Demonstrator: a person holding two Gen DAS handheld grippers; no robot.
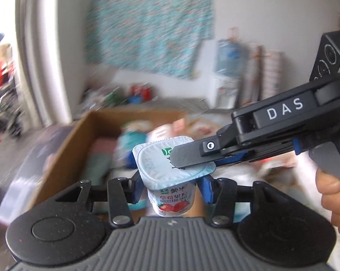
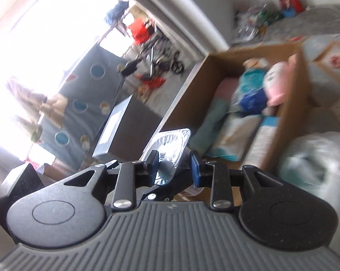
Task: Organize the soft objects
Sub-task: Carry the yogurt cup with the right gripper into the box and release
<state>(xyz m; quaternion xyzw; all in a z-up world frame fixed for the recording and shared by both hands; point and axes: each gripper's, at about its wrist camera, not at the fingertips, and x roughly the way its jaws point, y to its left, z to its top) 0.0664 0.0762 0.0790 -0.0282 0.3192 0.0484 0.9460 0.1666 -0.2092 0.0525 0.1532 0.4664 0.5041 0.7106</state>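
A strawberry yogurt cup (image 1: 172, 203) with a white foil lid (image 1: 156, 162) hangs in the air over an open cardboard box (image 1: 63, 149). My left gripper (image 1: 171, 189) is shut on the cup's body, one blue pad on each side. My right gripper (image 1: 181, 164) comes in from the right, with one finger over the lid and the other under its rim. In the right wrist view the lid (image 2: 170, 149) sits between the blue pads of the right gripper (image 2: 173, 164). The box (image 2: 292, 103) holds a pink plush toy (image 2: 276, 83) and blue soft packs (image 2: 251, 90).
A hand (image 1: 332, 192) grips the right gripper's handle. A white plastic bag (image 2: 317, 158) lies to the right of the box. A patterned cloth (image 1: 152, 22) hangs on the far wall, with a water dispenser (image 1: 228, 67) beside it. Clutter lies on the floor behind the box.
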